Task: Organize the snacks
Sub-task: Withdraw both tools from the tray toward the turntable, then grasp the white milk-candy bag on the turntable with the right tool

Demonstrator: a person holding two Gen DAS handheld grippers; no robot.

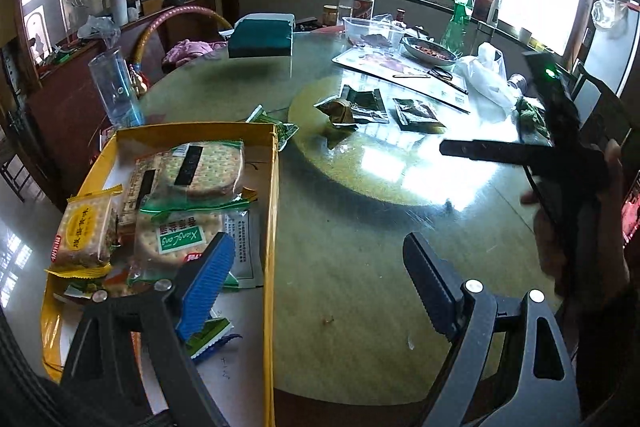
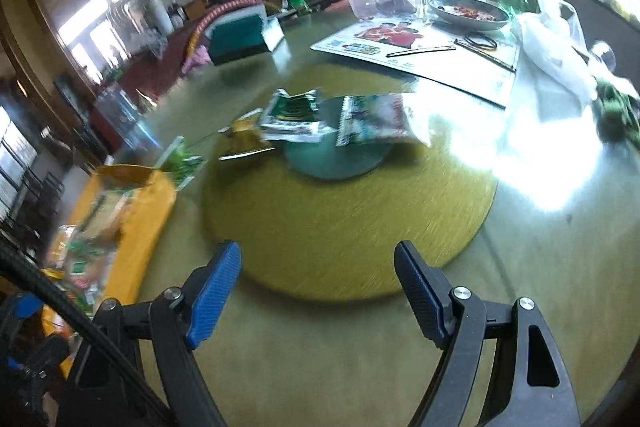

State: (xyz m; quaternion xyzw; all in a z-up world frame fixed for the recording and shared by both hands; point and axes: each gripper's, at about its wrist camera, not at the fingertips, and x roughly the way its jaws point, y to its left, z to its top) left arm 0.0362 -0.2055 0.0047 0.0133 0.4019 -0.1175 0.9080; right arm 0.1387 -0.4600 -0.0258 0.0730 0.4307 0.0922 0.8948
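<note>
A yellow cardboard box (image 1: 274, 211) at the table's left edge holds several cracker packets (image 1: 208, 167). My left gripper (image 1: 320, 267) hovers open over the box's right wall, with nothing between its fingers. Dark green snack packets (image 1: 364, 103) and a gold one (image 1: 338, 109) lie on the round yellow turntable (image 1: 380, 171). A green packet (image 1: 282, 129) rests by the box's far corner. My right gripper (image 2: 320, 267) is open and empty above the turntable's (image 2: 348, 219) near edge, short of the packets (image 2: 296, 115). The yellow box (image 2: 136, 211) appears blurred at its left.
At the far side stand a clear plastic tub (image 1: 372, 29), a bowl of food (image 1: 428, 49), a green bottle (image 1: 460, 11), a white plastic bag (image 1: 486, 71) and a printed sheet (image 1: 400, 67). A teal box (image 1: 262, 37) and a blue tumbler (image 1: 114, 87) stand at the left.
</note>
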